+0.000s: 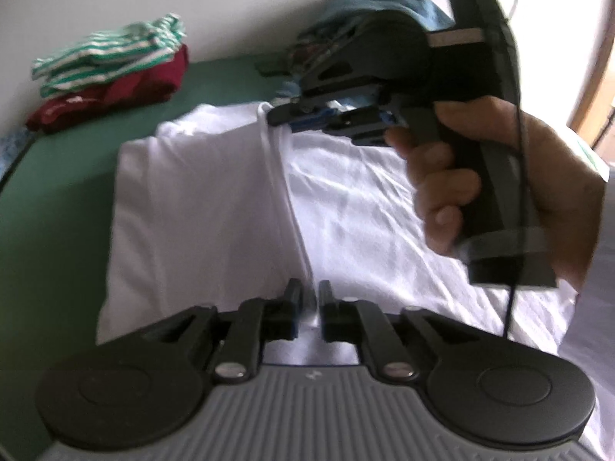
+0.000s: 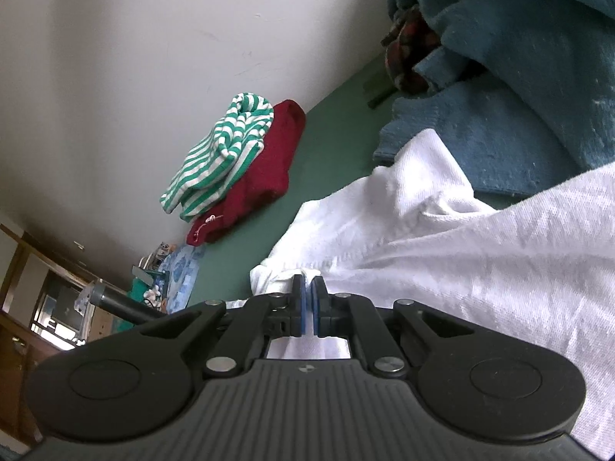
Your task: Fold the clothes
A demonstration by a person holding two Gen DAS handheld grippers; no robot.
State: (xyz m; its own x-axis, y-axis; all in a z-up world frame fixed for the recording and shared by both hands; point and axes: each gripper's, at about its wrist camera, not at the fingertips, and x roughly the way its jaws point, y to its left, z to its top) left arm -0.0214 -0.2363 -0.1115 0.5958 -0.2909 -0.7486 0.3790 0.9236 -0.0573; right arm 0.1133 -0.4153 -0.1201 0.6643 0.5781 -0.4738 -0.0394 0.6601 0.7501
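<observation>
A white shirt [image 1: 200, 199] lies folded lengthwise on the green bed cover [image 1: 57, 211], with a fold edge running down its middle. My left gripper [image 1: 310, 296] hovers at the near end of that edge, jaws slightly apart, cloth showing in the gap but not pinched. A hand [image 1: 480, 176] holds my right gripper [image 1: 282, 120] at the shirt's far end. In the right wrist view that gripper [image 2: 308, 288] shows a thin slit between its blue pads, and a small nub of the white shirt [image 2: 480, 269] sits at the tips.
A green-and-white striped garment [image 1: 111, 53] [image 2: 223, 146] lies folded on a dark red one [image 1: 127, 92] [image 2: 265, 176] by the wall. A heap of teal-blue clothes [image 1: 384, 4] [image 2: 519, 77] rises behind the shirt. Bare green cover [image 2: 326, 146] separates the stack from the shirt.
</observation>
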